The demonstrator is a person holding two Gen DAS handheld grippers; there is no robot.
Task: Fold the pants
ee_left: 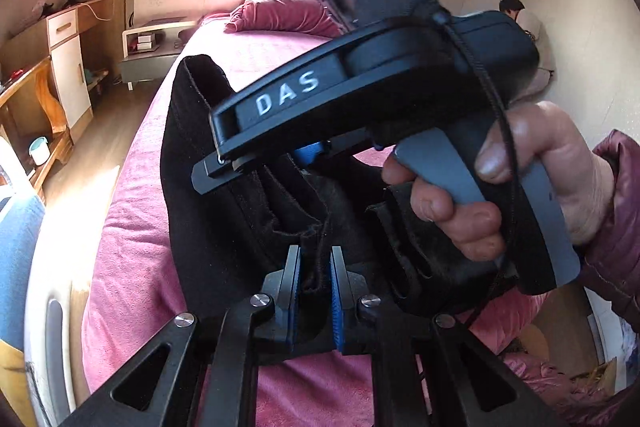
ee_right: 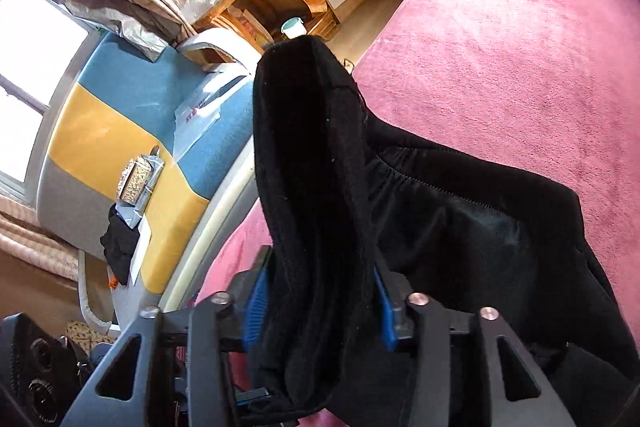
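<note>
Pants [ee_right: 320, 167] hang bunched over the bed [ee_right: 520, 47] — we grip them with both the left gripper [ee_left: 316, 291] and right gripper [ee_right: 320, 307], seemingly mid-fold, nothing laid flat yet.

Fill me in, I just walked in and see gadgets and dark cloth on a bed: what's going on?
A person is folding black pants on a bed with a pink cover, using a handheld gripper in each hand. The left gripper is shut on a fold of the pants. The right gripper has a thick bunch of the fabric between its blue pads, which press on it. In the left view the person's right hand grips the other tool's handle right above the pants. The pants are bunched up, not yet folded flat.
</note>
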